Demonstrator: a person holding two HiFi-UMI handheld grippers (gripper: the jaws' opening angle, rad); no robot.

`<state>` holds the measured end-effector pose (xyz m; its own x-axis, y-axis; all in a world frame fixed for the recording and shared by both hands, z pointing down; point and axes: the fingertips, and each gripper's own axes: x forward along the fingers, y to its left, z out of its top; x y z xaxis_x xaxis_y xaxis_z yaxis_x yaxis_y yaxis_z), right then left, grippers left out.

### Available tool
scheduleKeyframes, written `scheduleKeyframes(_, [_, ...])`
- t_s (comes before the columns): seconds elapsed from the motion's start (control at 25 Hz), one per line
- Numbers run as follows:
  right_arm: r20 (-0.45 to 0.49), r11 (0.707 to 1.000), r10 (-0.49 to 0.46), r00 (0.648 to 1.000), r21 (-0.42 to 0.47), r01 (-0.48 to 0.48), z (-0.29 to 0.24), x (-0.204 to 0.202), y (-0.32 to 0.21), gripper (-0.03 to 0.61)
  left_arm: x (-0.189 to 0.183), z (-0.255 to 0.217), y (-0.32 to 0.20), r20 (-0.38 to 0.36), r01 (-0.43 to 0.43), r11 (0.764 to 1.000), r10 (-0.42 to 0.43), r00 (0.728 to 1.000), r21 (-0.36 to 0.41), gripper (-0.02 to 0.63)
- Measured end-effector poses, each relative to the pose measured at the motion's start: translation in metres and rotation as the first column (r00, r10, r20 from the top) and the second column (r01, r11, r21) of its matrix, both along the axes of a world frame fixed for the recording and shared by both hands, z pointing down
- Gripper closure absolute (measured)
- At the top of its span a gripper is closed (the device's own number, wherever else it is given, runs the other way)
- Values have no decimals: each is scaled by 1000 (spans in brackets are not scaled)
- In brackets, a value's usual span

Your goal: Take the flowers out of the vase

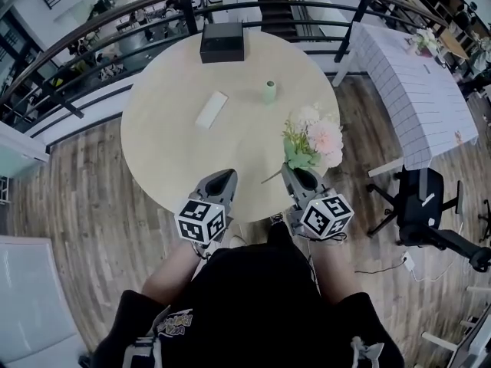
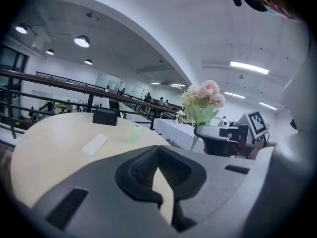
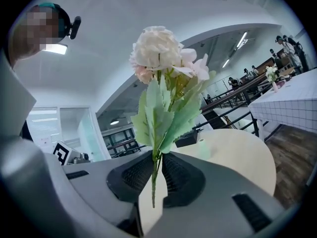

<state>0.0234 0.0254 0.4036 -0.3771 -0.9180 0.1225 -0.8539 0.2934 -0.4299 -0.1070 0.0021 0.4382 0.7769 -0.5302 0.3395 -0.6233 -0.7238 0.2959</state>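
The bunch of flowers (image 1: 313, 140), pale pink and cream with green leaves, is out of the vase and stands upright in my right gripper (image 1: 301, 175), near the round table's (image 1: 169, 152) right front edge. That gripper (image 3: 156, 171) is shut on the thin green stems below the flowers (image 3: 163, 78). The small pale green vase (image 1: 269, 92) stands alone further back on the table and is also in the left gripper view (image 2: 135, 134). My left gripper (image 1: 223, 178) is at the front edge, shut and holding nothing (image 2: 158, 163).
A black box (image 1: 222, 42) sits at the table's far edge and a flat white slab (image 1: 212, 110) lies left of the vase. A curved railing (image 1: 92, 29) runs behind. A white-clothed table (image 1: 414, 90) and an office chair (image 1: 422, 198) stand to the right.
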Motion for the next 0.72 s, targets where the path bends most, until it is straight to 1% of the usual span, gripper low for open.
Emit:
scheduleKeyframes(0.24, [-4,1000,-11,1000,-10,11,9,-19,32,512,-3,7,26,-9,-26,1000,26,1000,-8,606])
scheduleKeyframes(0.44, [-1,1000,-10,1000,-19,10,12,-29,48,512,-7,3,38,-2,-42,999,42,999,-4,607])
scheduleKeyframes(0.72, [-12,999,-34,999,-27,34,16,-40,60,512,-12,2,53,1,-43,999,43,999,1,607])
